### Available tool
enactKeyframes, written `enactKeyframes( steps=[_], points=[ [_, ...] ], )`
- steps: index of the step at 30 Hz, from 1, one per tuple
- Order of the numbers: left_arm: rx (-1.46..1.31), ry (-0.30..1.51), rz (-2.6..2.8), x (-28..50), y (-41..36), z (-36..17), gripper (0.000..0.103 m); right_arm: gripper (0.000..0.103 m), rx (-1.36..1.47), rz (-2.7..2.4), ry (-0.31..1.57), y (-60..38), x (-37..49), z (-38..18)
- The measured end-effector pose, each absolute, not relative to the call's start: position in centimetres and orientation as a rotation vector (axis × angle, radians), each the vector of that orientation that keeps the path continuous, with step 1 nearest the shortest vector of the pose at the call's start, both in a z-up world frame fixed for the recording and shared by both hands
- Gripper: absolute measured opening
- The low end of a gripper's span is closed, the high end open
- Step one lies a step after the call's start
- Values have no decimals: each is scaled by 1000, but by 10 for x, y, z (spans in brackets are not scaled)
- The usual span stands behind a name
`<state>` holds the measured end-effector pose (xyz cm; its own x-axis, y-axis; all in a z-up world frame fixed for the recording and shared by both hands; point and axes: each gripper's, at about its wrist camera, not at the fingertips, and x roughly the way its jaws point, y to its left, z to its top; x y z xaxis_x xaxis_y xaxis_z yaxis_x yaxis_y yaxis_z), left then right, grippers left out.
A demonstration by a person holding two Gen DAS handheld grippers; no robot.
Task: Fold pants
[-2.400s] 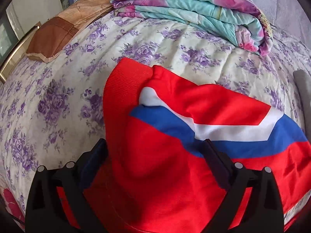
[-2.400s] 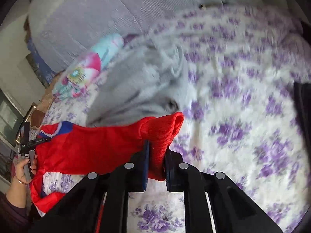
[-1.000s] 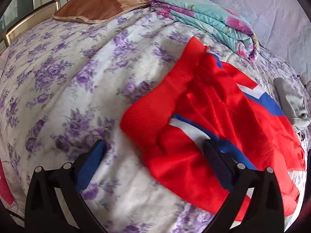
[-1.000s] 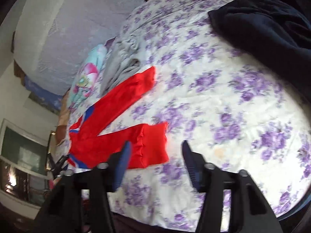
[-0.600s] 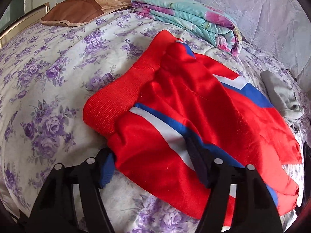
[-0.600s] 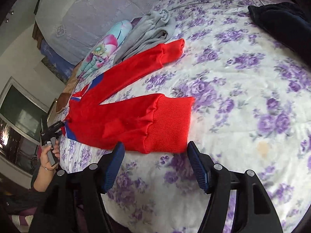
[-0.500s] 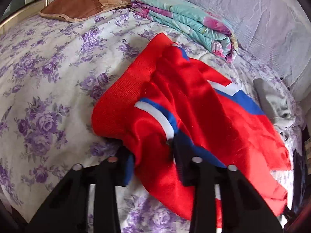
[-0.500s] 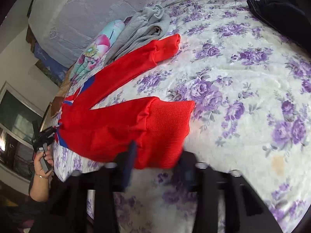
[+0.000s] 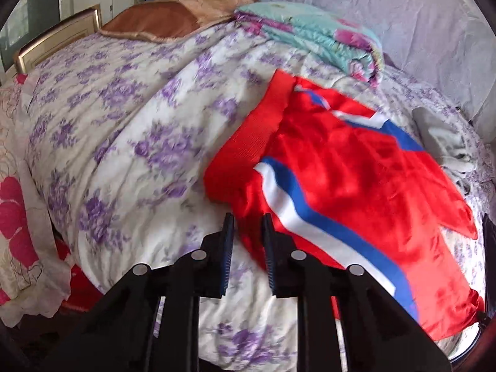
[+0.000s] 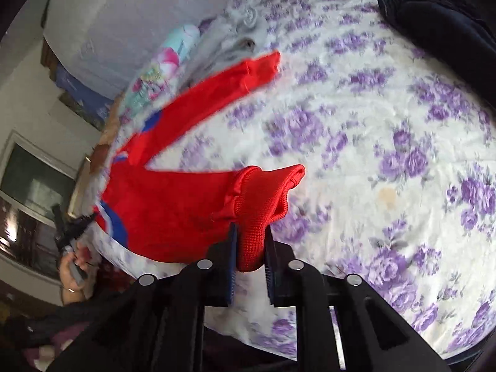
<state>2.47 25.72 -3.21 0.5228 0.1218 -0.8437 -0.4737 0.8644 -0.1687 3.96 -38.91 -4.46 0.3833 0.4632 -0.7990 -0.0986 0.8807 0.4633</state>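
Observation:
Red pants [image 9: 356, 186] with a white and blue stripe lie on the flowered bed cover [image 9: 124, 130], the ribbed waistband at the left. My left gripper [image 9: 248, 226] is nearly shut on the near waist corner of the pants. In the right wrist view the pants [image 10: 173, 210] stretch away to the left, with the far leg [image 10: 223, 93] lying flat. My right gripper [image 10: 250, 238] is shut on the ribbed cuff [image 10: 263, 195] of the near leg and holds it just off the bed.
A folded floral quilt [image 9: 319, 37] and a brown pillow [image 9: 173, 18] lie at the head of the bed. A grey garment [image 9: 443, 139] lies right of the pants. A dark garment [image 10: 440, 31] lies at the far right. The bed edge is close below both grippers.
Both grippers were open over the pants. The left has closed on the waist corner and the right on the near leg cuff, and the cloth is lifting and bunching.

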Motion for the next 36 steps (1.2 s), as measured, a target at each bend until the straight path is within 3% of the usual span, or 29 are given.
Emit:
enactKeyframes(
  steps=[1, 3, 5, 6, 9, 13, 19, 20, 22, 23, 27, 32, 35, 36],
  points=[
    [-427, 973, 374, 21, 262, -38, 33, 29, 307, 309, 1145, -387, 41, -49],
    [-439, 954, 395, 15, 270, -31, 51, 54, 265, 212, 1078, -396, 46, -37],
    [-420, 901, 439, 10, 276, -8, 55, 74, 295, 192, 939, -408, 51, -11],
    [-399, 865, 478, 9, 279, 7, 60, 76, 324, 218, 880, -413, 57, -1],
    [-358, 771, 533, 20, 289, 46, 80, 76, 391, 281, 839, -416, 100, 11],
    [-336, 755, 474, 78, 291, 59, 84, 75, 410, 278, 858, -401, 177, -1],
    [-415, 935, 430, 186, 310, -10, 85, 73, 429, 282, 991, -356, 260, -50],
    [-449, 972, 413, 199, 313, -25, 85, 42, 396, 293, 1016, -346, 267, -56],
    [-483, 1012, 401, 215, 312, -43, 85, 30, 301, 285, 1020, -332, 272, -59],
    [-468, 1015, 409, 219, 307, -47, 85, 11, 288, 286, 995, -332, 269, -53],
    [-375, 994, 382, 229, 285, -47, 85, 11, 262, 180, 903, -364, 270, -25],
    [-325, 1004, 355, 248, 265, -55, 86, 11, 261, 125, 940, -387, 292, -34],
    [-280, 1010, 374, 258, 257, -64, 96, 20, 225, 110, 1005, -381, 298, -63],
    [-273, 1009, 378, 259, 256, -64, 96, 32, 213, 105, 975, -380, 292, -60]
  ],
)
